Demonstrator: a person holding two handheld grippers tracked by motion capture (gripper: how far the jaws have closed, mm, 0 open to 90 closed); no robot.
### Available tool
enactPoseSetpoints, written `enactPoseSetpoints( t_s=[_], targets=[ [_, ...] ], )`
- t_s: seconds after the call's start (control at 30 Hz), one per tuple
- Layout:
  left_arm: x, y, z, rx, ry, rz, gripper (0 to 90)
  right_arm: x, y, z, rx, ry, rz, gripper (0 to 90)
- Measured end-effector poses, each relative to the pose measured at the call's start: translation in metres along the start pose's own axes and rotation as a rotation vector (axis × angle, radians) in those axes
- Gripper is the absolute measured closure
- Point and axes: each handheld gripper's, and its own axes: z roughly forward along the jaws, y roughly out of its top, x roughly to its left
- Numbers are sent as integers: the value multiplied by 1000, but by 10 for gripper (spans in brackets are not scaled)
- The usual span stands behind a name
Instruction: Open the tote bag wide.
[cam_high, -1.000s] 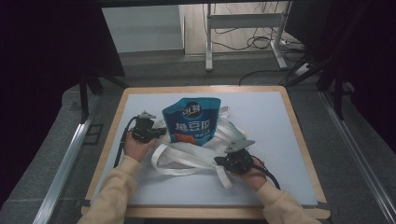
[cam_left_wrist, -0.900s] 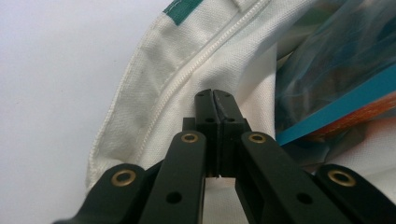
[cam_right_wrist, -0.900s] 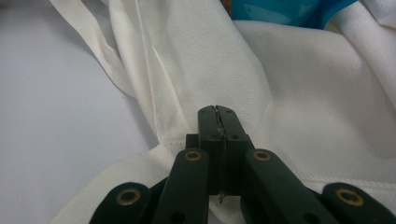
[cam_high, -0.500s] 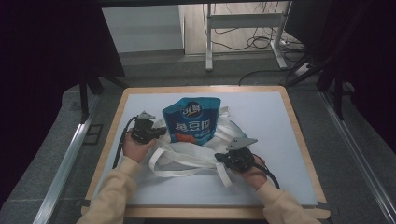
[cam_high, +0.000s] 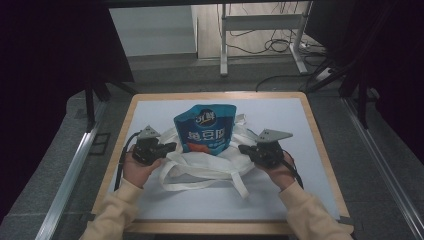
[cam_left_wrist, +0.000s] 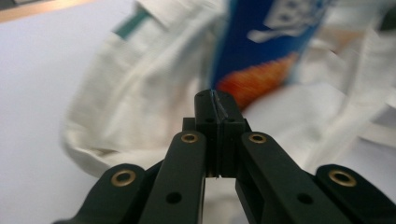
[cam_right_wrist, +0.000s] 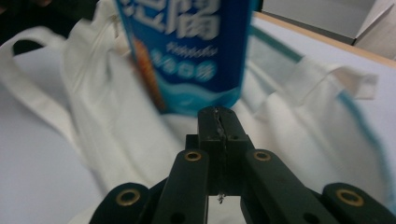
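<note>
Pouch (cam_high: 205, 128): blue, white lettering, orange patch near its base, pale wave band below. Cloth bag (cam_high: 210, 165): off-white, with what looks like green trim, blurred. Tabletop (cam_high: 280, 200): white sheet, light wood border. Both grippers black, brass-coloured rivets.

the high view looks forward and down from above; both gripper views sit low and close, facing inward from opposite sides, sharing the upright blue printed snack pouch (cam_high: 205, 128) (cam_left_wrist: 261, 42) (cam_right_wrist: 187, 51).
</note>
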Motion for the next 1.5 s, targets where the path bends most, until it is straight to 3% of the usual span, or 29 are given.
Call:
enactPoseSetpoints(
  t_s=[0.1, 0.3, 0.5, 0.7, 0.93, 1.23, 1.47, 1.5],
  targets=[
    [-8, -5, 3, 27, -18, 22, 900, -11, 11, 10, 40, -18, -2, 889],
    [-9, -16, 9, 62, -45, 5, 900, -25, 25, 33, 109, -45, 4, 889],
    [-14, -26, 13, 97, -52, 26, 900, -35, 26, 48, 179, -118, -4, 889],
    [-17, -35, 18, 128, -52, 36, 900, -56, 16, 59, 210, -148, 64, 889],
    [-20, -39, 24, 148, -55, 44, 900, -68, 11, 61, 195, -166, 130, 889],
    [-19, -40, 24, 141, -56, 39, 900, -72, 8, 66, 193, -172, 146, 889],
    [-18, -35, 18, 78, -39, 46, 900, -66, 12, 51, 115, -150, 140, 889],
    [-18, -34, 16, 65, -40, 41, 898, -63, 14, 44, 79, -143, 134, 889]
  ],
)
